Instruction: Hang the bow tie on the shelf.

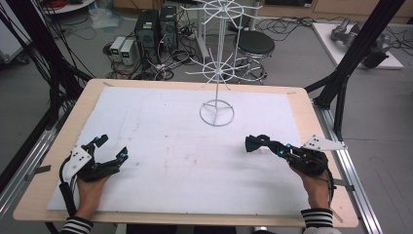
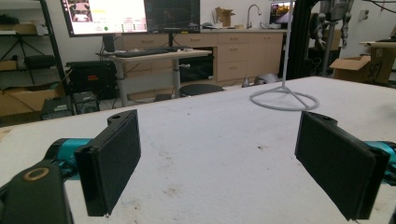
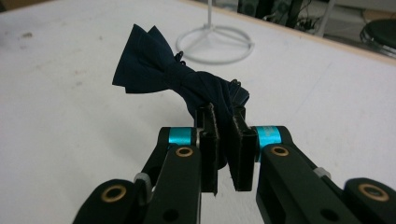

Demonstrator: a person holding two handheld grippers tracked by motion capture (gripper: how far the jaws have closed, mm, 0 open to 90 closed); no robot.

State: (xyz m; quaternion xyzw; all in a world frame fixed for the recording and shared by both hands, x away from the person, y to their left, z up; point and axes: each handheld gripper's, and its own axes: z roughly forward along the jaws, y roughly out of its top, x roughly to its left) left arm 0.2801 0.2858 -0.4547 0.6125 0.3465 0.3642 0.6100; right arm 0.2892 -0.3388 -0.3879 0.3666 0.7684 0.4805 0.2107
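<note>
Plainly, right hand-held gripper clamps an unlabelled navy bow tie.

A grey floor lies beyond the light wooden counter, strewn with tangled black cables beside two dark computer towers and a round black stool. Pale wooden cabinets and two monitors line the far wall.
</note>
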